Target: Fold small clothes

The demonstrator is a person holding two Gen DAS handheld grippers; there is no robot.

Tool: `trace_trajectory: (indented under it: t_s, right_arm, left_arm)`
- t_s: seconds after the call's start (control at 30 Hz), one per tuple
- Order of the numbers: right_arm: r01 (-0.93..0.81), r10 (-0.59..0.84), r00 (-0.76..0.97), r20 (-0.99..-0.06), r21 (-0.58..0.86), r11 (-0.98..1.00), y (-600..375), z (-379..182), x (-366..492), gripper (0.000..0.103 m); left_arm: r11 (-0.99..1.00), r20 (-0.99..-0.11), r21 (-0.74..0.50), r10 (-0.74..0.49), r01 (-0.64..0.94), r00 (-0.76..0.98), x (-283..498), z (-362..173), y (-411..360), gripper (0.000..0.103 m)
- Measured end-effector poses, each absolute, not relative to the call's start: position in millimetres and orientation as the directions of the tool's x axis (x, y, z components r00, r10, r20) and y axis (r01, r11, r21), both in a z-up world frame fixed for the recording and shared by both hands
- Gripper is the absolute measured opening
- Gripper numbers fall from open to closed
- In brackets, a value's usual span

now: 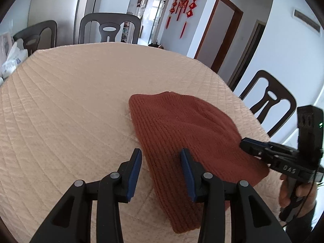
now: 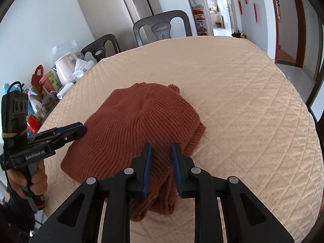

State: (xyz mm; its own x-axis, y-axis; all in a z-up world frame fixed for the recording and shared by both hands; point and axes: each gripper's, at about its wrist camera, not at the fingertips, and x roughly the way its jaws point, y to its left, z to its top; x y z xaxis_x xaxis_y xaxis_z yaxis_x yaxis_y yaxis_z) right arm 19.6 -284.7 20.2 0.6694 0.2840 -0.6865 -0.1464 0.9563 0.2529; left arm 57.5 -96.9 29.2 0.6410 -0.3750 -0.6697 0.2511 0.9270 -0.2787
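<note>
My left tongs [image 1: 161, 155]: open, over the hat's edge.
My right tongs [image 2: 161, 148]: open, hat between them.
Rust knit hat [image 2: 141, 121], middle: I press it flat, slowly.

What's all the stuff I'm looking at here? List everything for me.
knitted garment: one, rust-brown, lying folded on the near part of the table
quilted table cover: one, cream, over the whole tabletop
chairs: three seen, dark, around the table
kettle: one, pale pink, among bottles and packets beside the table's left edge
hanging knot ornaments: several, red, on the far wall
fridge: one, pale, behind the chairs
left gripper: black with blue pads, open, at the garment's left edge
right gripper: black with blue pads, astride the garment's near edge, pads apart
hand: one, holding the left gripper's handle
</note>
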Motion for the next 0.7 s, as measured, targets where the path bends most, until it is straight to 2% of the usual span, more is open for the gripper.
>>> trace_trajectory:
  t_s: [0.1,0.17,0.3,0.47,0.7]
  right_arm:
    - [-0.141,0.293,0.674,-0.678,0.272,0.952,-285.9,22.2,19.6,0.027]
    - [-0.133,0.287,0.678,-0.676,0.271,0.953,-286.5,22.4,20.2,0.042]
    - [-0.091,0.275,0.668,-0.691,0.290,0.953,-294.3,14.8,25.2,0.042]
    - [-0.061,0.328,0.651,-0.685,0.383,0.922,-308.2,3.5,29.2,0.053]
    - [-0.066,0.373,0.647,-0.665,0.439,0.896,-313.9,0.5,30.6,0.054]
  left_arm:
    - [0.922,-0.659,-0.287,-0.387,0.259,0.645,57.6,32.8,-96.2,0.043]
    - [0.921,-0.657,-0.287,-0.390,0.264,0.645,59.3,32.6,-97.6,0.043]
    - [0.918,-0.666,-0.303,-0.395,0.254,0.633,63.7,24.4,-96.7,0.047]
    - [0.911,-0.666,-0.333,-0.409,0.243,0.624,65.1,18.8,-92.5,0.052]
    - [0.900,-0.670,-0.357,-0.433,0.250,0.603,72.0,12.6,-98.0,0.055]
